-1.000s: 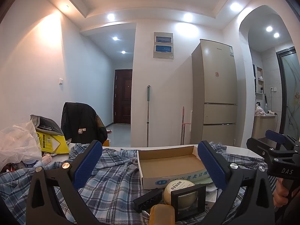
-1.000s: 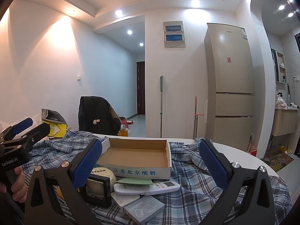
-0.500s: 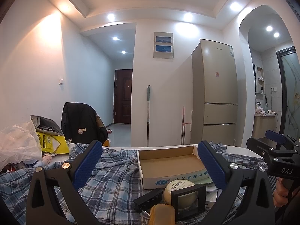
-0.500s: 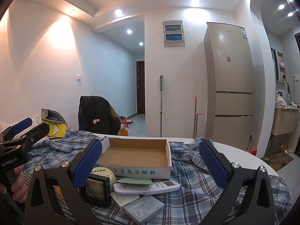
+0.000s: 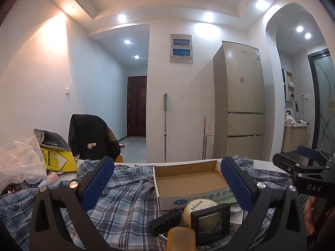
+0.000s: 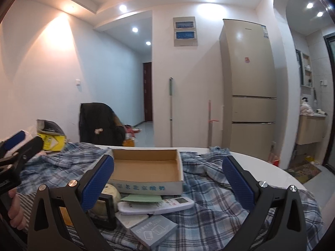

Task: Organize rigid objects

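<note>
An empty cardboard box (image 5: 190,179) (image 6: 146,171) lies on a blue plaid cloth (image 5: 125,198) (image 6: 209,194). In front of it sit a round cream tin (image 5: 201,207) (image 6: 110,190), a black square frame (image 5: 211,221), a black slotted piece (image 5: 165,221) and an orange case (image 5: 181,237). The right wrist view adds a white remote (image 6: 157,206), a green card (image 6: 141,198), a white box (image 6: 132,217) and a grey box (image 6: 153,230). My left gripper (image 5: 167,184) and right gripper (image 6: 167,184) are both open and empty, above these objects.
A white plastic bag (image 5: 18,163) and a yellow box (image 5: 56,159) lie at the table's left. A chair with a black jacket (image 5: 92,138) stands behind. A fridge (image 5: 240,104) and mop stand by the far wall. The round table's white edge (image 6: 272,171) shows at right.
The right gripper has moved forward and a little left toward the box, so the objects look larger. The left gripper has hardly moved.
</note>
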